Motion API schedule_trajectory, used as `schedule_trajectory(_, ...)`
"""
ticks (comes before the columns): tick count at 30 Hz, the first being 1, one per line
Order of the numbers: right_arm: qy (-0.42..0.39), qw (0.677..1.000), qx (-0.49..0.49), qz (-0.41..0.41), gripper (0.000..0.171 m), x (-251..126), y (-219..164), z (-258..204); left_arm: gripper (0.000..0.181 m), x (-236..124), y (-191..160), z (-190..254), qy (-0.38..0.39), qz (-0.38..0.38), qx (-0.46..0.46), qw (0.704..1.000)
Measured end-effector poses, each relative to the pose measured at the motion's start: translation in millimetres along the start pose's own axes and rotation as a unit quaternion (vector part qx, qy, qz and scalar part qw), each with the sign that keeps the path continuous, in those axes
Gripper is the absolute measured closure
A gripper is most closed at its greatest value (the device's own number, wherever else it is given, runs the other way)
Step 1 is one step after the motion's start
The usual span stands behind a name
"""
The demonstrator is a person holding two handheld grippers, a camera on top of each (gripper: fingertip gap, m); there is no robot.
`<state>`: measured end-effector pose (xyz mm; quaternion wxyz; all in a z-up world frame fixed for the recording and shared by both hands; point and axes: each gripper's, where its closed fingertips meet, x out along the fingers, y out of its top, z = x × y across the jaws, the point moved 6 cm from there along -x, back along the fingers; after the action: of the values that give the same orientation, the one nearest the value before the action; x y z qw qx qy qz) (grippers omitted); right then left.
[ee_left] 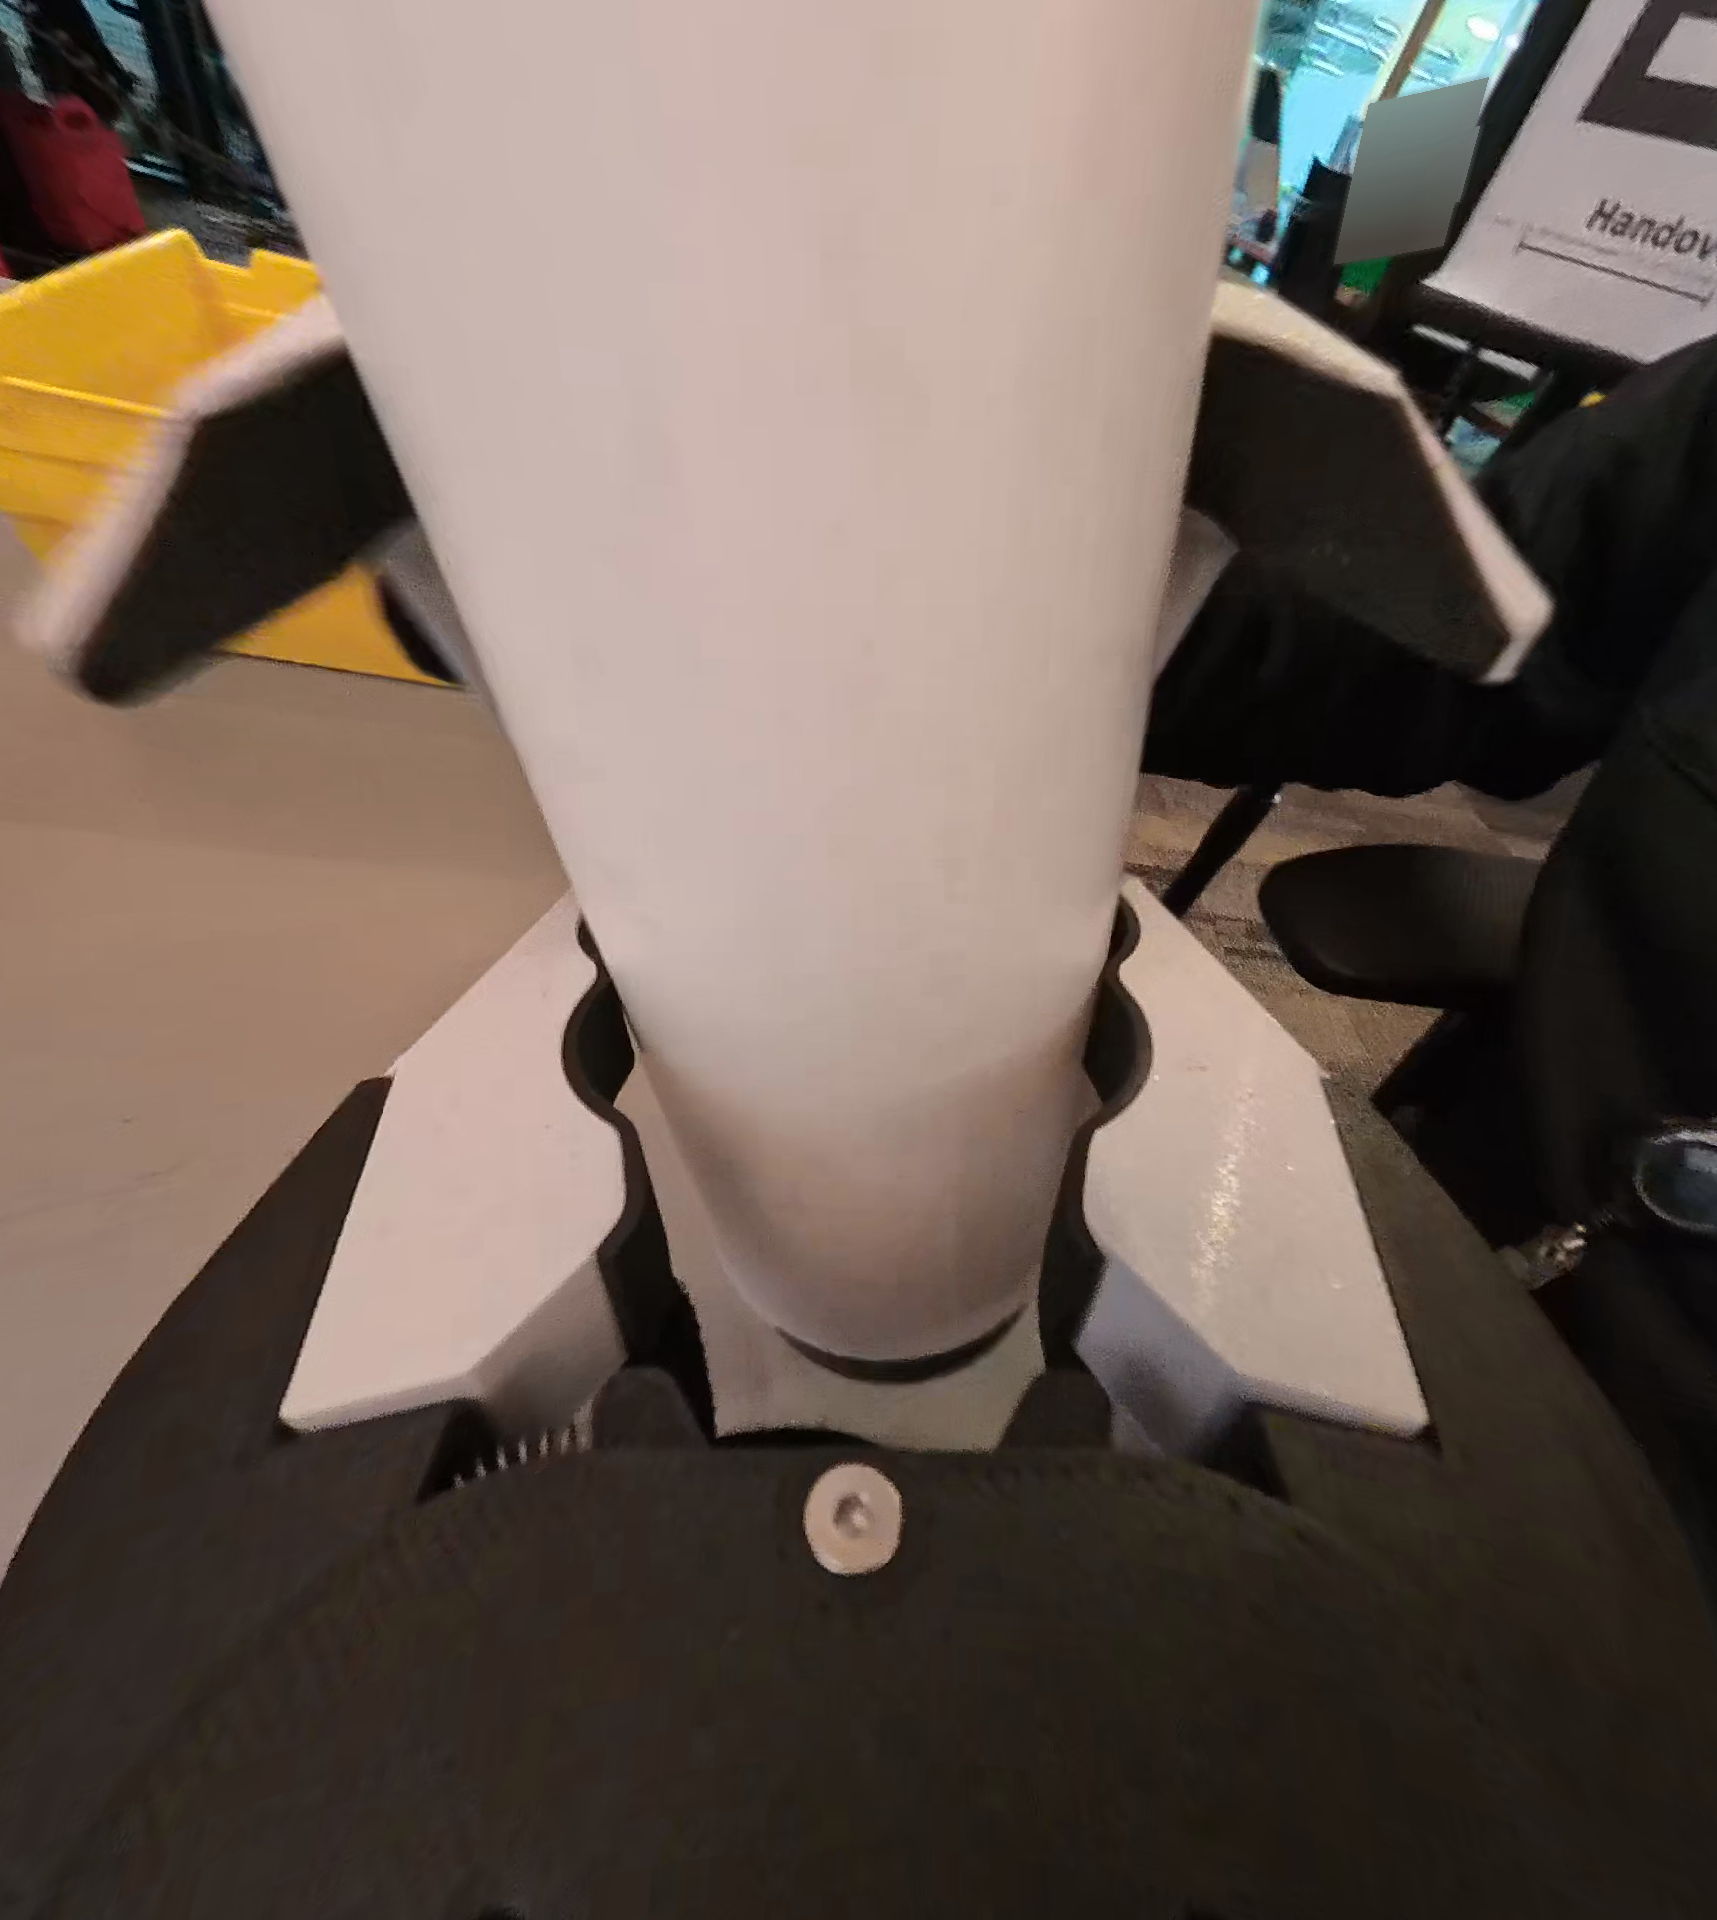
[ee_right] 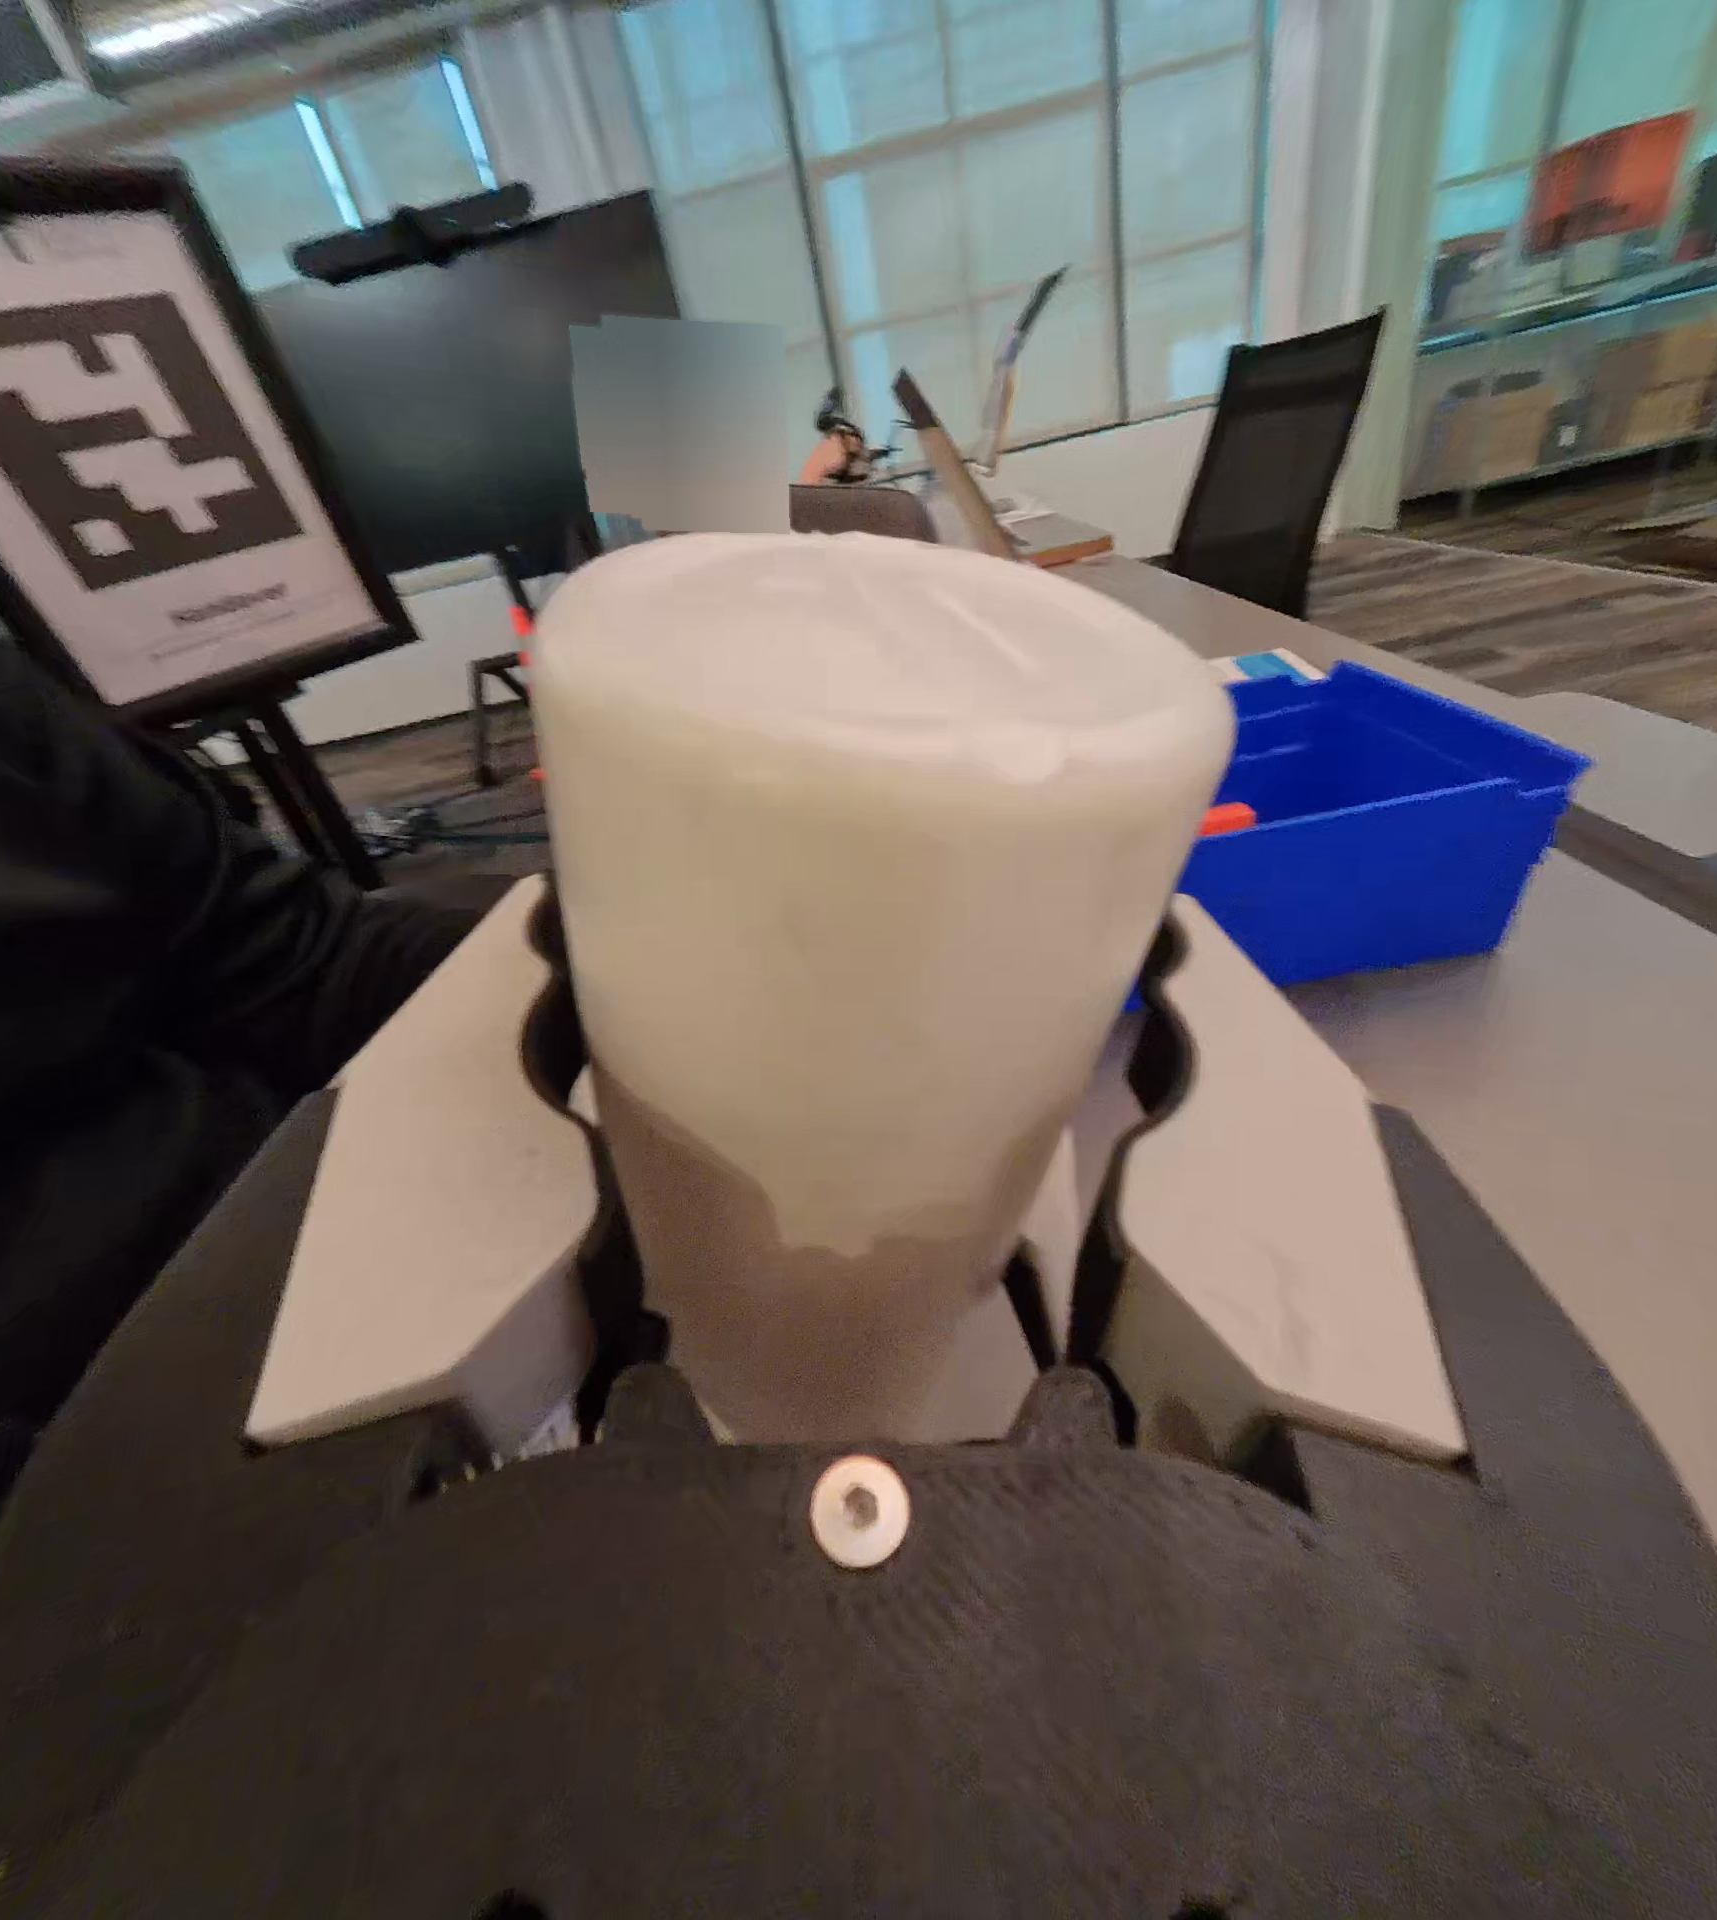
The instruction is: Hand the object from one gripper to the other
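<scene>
Handover snapshot | tall white plastic cylinder (ee_left: 812, 582) was up off the grey worktop (ee_left: 158, 935), clamped at one end by the left hand-held gripper (ee_left: 854, 1081) | right hand-held gripper (ee_right: 859, 1029) clenched round its other part too | yellow plastic bin (ee_left: 106, 416) sat behind on the left | blue plastic bin (ee_right: 1373, 831) on the right

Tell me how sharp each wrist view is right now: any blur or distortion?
Left wrist view: the other claw's fingers and yellow bin are motion-smeared; the white cylinder flares with wide-angle distortion. Right wrist view: the background is soft, the blue bin blurred.
</scene>
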<state>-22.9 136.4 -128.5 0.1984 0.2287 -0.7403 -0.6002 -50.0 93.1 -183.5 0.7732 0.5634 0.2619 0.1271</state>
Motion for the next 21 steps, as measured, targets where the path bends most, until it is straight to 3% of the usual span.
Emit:
schedule_trajectory(1,0.009,1.000,0.006,0.006,0.071,2,0,-1,0.093,1,-1,-1,0.002,0.004,-0.002,1.000)
schedule_trajectory(9,0.001,1.000,0.019,0.021,0.074,1,1,6,0.093,0,0,-7,0.005,0.027,-0.021,0.999)
schedule_trajectory(13,-0.045,0.997,-0.009,0.061,0.074,-12,18,15,0.071,-16,0,-19,0.058,0.068,-0.065,0.994)
schedule_trajectory(15,-0.068,0.993,-0.032,0.088,0.074,-22,30,19,0.074,-28,-2,-21,0.063,0.099,-0.102,0.988)
schedule_trajectory(17,-0.081,0.989,-0.060,0.110,0.074,-31,42,18,0.085,-37,-2,-18,0.030,0.152,-0.163,0.974)
schedule_trajectory(21,-0.087,0.976,-0.180,0.088,0.074,-31,61,-2,0.086,-45,-7,-10,-0.083,0.248,-0.292,0.920)
